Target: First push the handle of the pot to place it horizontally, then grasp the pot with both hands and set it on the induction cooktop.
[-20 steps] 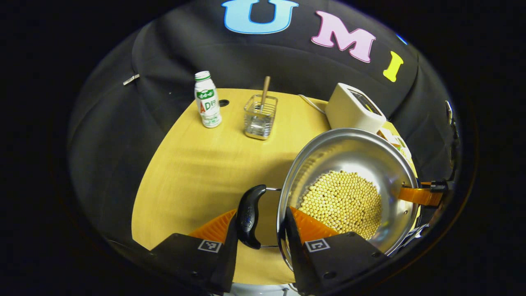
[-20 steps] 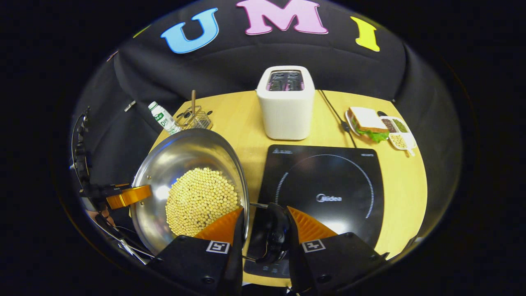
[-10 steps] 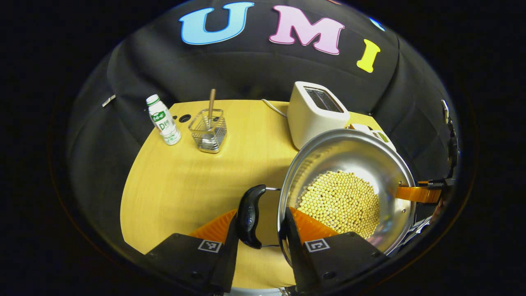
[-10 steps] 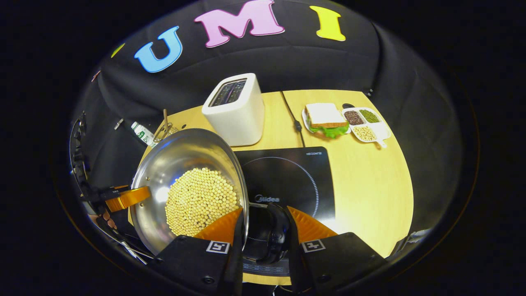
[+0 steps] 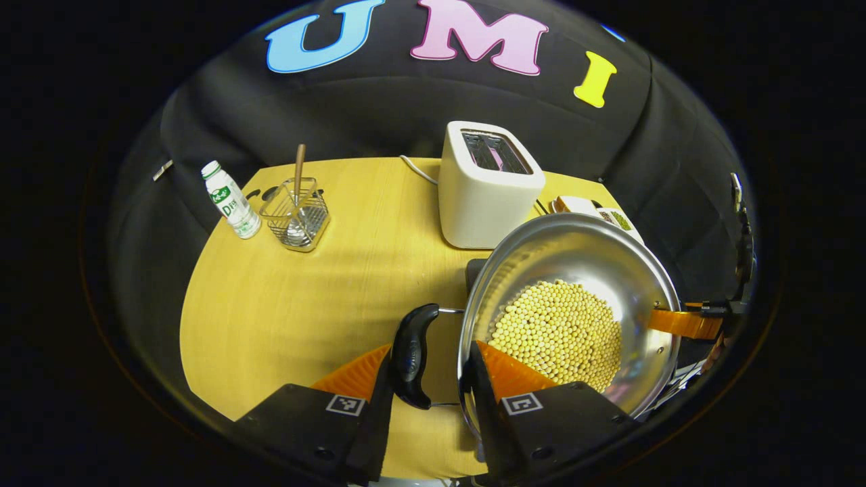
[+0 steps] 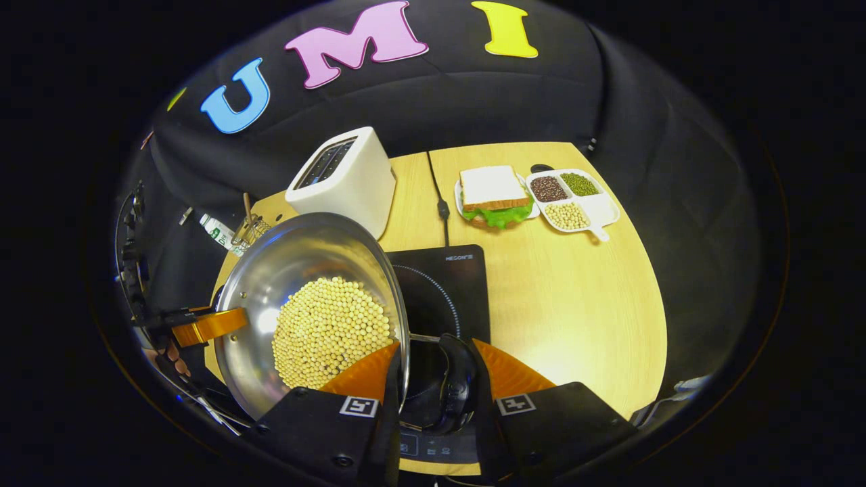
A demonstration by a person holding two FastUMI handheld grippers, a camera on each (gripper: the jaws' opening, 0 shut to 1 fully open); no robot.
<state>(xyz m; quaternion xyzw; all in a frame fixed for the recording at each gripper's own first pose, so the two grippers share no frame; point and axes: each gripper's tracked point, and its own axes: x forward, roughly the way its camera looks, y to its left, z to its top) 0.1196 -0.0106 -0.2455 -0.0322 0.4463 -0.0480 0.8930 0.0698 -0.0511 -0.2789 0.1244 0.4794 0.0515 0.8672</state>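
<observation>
At the bottom of the left gripper view, the left gripper (image 5: 427,362) clamps the pot (image 5: 575,270) by its side handle (image 5: 410,354), one finger outside the black grip and the other inside the rim. Pot, filled with beans (image 5: 556,331), is held above the table (image 5: 304,297), its far edge overlapping a corner of the cooktop (image 5: 472,269). Behind it stand a toaster (image 5: 488,186), a wire basket (image 5: 295,215) and a bottle (image 5: 230,199); the right gripper's finger shows at the pot's opposite rim. At the bottom of the right gripper view, the right gripper (image 6: 433,368) is closed on the pot's (image 6: 298,250) other handle (image 6: 454,382) in the same manner. Pot hangs over the left part of the cooktop (image 6: 450,281). Farther back lie a sandwich (image 6: 494,196) and a divided tray (image 6: 575,199), with the toaster (image 6: 345,179) at left.
</observation>
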